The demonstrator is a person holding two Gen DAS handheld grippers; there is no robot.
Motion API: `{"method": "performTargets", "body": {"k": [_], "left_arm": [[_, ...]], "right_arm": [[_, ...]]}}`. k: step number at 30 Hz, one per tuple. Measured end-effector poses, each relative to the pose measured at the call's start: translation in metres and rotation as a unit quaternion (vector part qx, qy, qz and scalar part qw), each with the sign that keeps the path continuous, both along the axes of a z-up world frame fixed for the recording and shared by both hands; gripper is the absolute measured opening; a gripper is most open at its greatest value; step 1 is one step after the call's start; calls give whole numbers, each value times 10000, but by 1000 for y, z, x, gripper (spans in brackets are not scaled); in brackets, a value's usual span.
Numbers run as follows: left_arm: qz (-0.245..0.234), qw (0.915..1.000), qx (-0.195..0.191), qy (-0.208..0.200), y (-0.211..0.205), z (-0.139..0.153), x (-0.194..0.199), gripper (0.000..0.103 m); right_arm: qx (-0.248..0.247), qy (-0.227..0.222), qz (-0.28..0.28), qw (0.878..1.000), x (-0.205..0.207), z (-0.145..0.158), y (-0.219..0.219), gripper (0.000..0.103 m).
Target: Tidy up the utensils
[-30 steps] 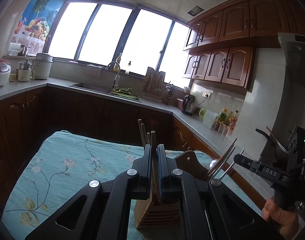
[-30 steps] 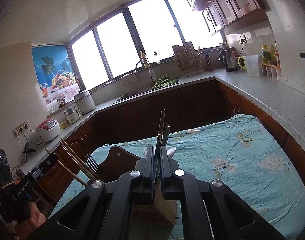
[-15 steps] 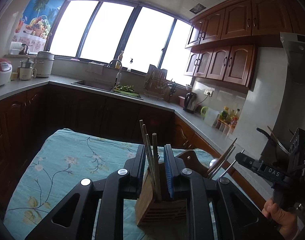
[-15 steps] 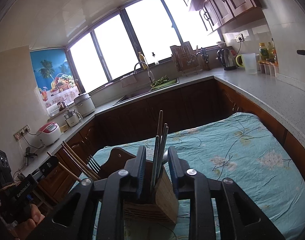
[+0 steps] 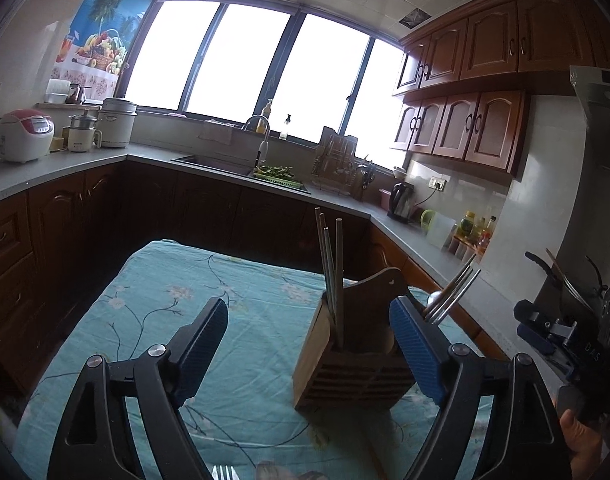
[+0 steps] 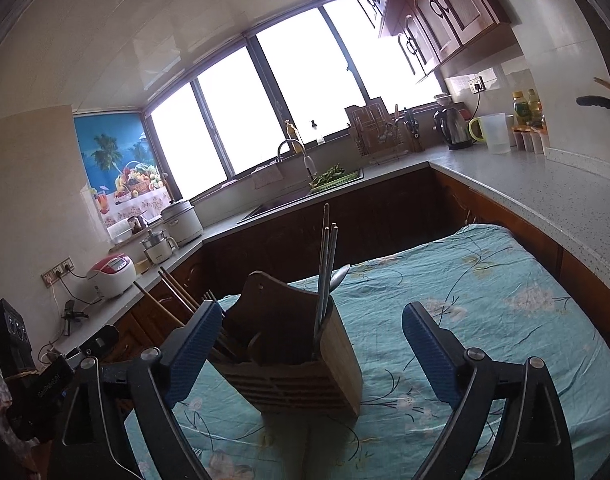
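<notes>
Both grippers, left [image 5: 309, 340] & right [image 6: 313, 340], gape wide w/ nothing held, blue pads either side of the slatted wooden utensil holder [image 6: 301, 364] standing on the teal floral tablecloth [image 6: 485, 300]. Thin metal chopsticks [image 5: 331, 264] stand upright in it; they're prob. light, stiff & slippery, so pinch them mid-shaft. A fork [image 5: 223, 473] lies on the cloth at the left view's bottom edge.
</notes>
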State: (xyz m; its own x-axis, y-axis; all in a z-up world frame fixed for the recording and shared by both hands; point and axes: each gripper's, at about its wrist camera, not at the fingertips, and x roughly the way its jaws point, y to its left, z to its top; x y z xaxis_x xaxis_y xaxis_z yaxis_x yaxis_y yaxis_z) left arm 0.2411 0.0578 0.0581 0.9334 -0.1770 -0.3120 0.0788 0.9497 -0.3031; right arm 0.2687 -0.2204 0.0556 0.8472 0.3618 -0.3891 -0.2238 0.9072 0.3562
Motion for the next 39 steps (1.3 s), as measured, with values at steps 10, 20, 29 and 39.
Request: {"method": "performTargets", "body": {"k": [10,20,29,39], "left_arm": [[163,9998,-39,90,-5,14,-63,96],[146,9990,409,127,-33,9,-130,99],[288,9969,696,-245,-40,19,-188,102],[583,9905,1075,-624,-50,-39,-230,102]], "right_arm": [[-124,-303,42,9995,-63,2,1,101],[-426,-308,327,9981,-118,-12,8,102],[-710,-910,179,9932,-172,21,1,103],[-1106,-1106,-193,9875,-213,-27,12,103]]}}
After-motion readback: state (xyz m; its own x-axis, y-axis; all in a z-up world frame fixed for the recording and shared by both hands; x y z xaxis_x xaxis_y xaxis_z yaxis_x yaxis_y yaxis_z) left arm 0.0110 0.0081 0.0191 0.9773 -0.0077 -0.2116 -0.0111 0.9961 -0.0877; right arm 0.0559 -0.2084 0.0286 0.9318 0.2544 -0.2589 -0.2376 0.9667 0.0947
